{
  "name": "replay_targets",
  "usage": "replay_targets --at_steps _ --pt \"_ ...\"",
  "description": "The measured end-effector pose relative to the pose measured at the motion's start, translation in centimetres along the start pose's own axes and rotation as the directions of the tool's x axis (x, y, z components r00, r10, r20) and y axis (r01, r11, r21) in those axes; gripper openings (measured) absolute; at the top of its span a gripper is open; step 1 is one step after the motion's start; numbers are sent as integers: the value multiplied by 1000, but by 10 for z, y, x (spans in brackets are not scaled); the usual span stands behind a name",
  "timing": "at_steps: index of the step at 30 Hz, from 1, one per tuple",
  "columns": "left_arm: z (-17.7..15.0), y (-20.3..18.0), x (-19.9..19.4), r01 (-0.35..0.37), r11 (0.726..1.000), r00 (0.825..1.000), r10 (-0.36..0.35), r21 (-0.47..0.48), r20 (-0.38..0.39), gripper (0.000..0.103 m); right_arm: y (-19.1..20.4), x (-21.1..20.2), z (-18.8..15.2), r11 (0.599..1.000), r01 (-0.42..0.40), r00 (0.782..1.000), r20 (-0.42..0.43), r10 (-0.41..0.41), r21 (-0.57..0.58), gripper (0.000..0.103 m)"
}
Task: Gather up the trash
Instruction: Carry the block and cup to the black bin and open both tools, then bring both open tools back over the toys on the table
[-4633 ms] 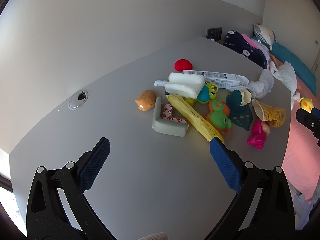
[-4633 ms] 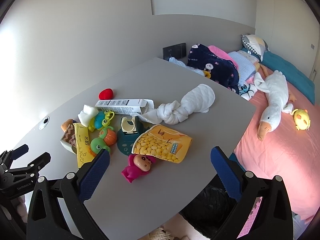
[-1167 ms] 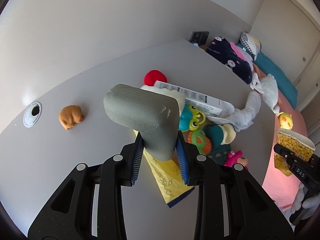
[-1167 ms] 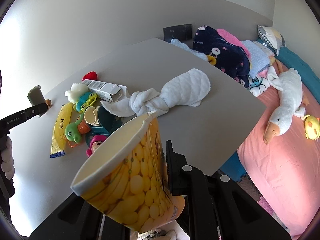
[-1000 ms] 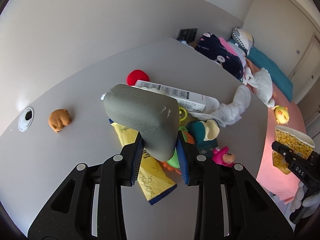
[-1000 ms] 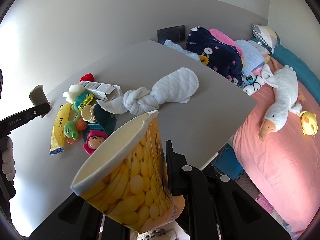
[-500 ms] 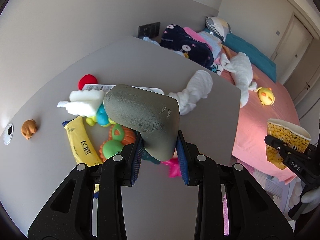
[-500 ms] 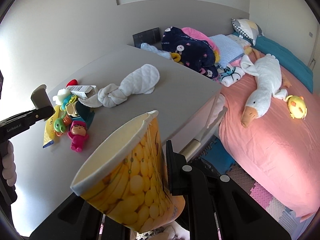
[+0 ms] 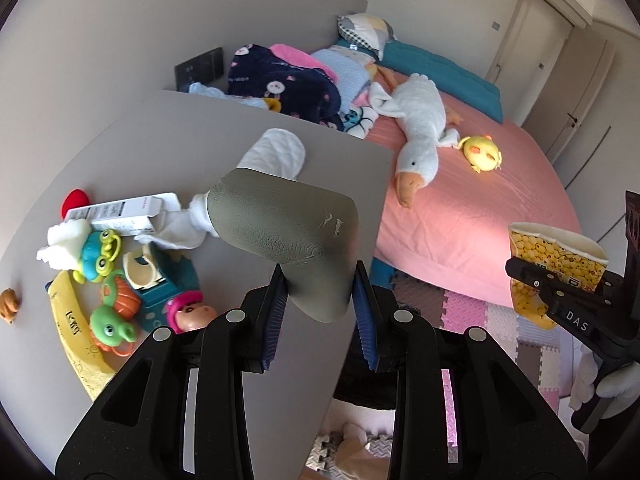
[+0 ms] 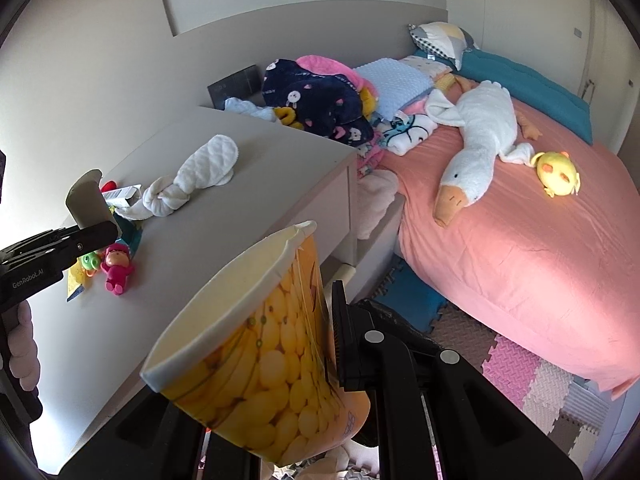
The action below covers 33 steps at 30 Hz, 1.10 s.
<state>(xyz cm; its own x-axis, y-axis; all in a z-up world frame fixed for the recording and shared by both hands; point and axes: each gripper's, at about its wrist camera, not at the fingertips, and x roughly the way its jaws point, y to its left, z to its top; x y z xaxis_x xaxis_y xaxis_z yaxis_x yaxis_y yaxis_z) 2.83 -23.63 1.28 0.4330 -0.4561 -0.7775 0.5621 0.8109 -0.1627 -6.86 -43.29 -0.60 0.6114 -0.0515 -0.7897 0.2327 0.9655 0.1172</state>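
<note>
My left gripper (image 9: 320,280) is shut on a grey L-shaped foam piece (image 9: 280,224), which it holds up over the grey table's (image 9: 200,152) right edge. The right wrist view shows that foam piece (image 10: 86,196) at the far left. My right gripper (image 10: 280,340) is shut on a yellow corn-printed snack bag (image 10: 260,360) with an open top. It holds this bag past the table edge, over the floor. The bag (image 9: 556,256) also shows at the right of the left wrist view. A yellow wrapper (image 9: 76,332) and a white carton (image 9: 120,212) lie on the table.
Plastic toys (image 9: 112,316), a pink doll (image 10: 116,268) and a knotted white cloth (image 10: 188,184) lie on the table. A bed with a pink sheet (image 10: 520,240) and a plush goose (image 10: 476,152) is on the right. Foam floor mats (image 10: 520,368) and something dark (image 10: 396,320) lie below.
Both grippers have swung right with their loads, from over the table's clutter to its bed-side edge. The toys have slid to the left of each view.
</note>
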Motion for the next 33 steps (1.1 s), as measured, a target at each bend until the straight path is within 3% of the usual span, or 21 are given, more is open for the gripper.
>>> replay_targets --at_steps 15,16,17,18,19,23,33 --pt "-3 -84 31 146 975 987 -131 168 -95 33 -62 -12 -18 990 58 998 -18 -56 127 14" --pt "-5 -90 33 165 970 983 -145 179 -116 39 -66 -10 -17 988 56 998 -30 -53 140 27" --pt "-6 -95 36 172 967 979 -148 185 -138 67 -70 -9 -17 985 60 998 -42 -54 162 42" --pt "-7 -100 39 164 967 979 -136 193 -151 84 -74 -9 -16 980 73 997 -52 -64 183 74" --pt "-9 -106 38 146 967 983 -118 207 -139 96 -78 -10 -15 975 91 995 -49 -83 201 80" --pt "-12 -118 41 129 960 987 -101 247 -125 96 -84 -17 -11 970 137 990 -10 -138 203 80" --pt "-12 -112 43 106 967 989 -79 231 -123 96 -92 -20 -13 968 143 989 5 -148 206 80"
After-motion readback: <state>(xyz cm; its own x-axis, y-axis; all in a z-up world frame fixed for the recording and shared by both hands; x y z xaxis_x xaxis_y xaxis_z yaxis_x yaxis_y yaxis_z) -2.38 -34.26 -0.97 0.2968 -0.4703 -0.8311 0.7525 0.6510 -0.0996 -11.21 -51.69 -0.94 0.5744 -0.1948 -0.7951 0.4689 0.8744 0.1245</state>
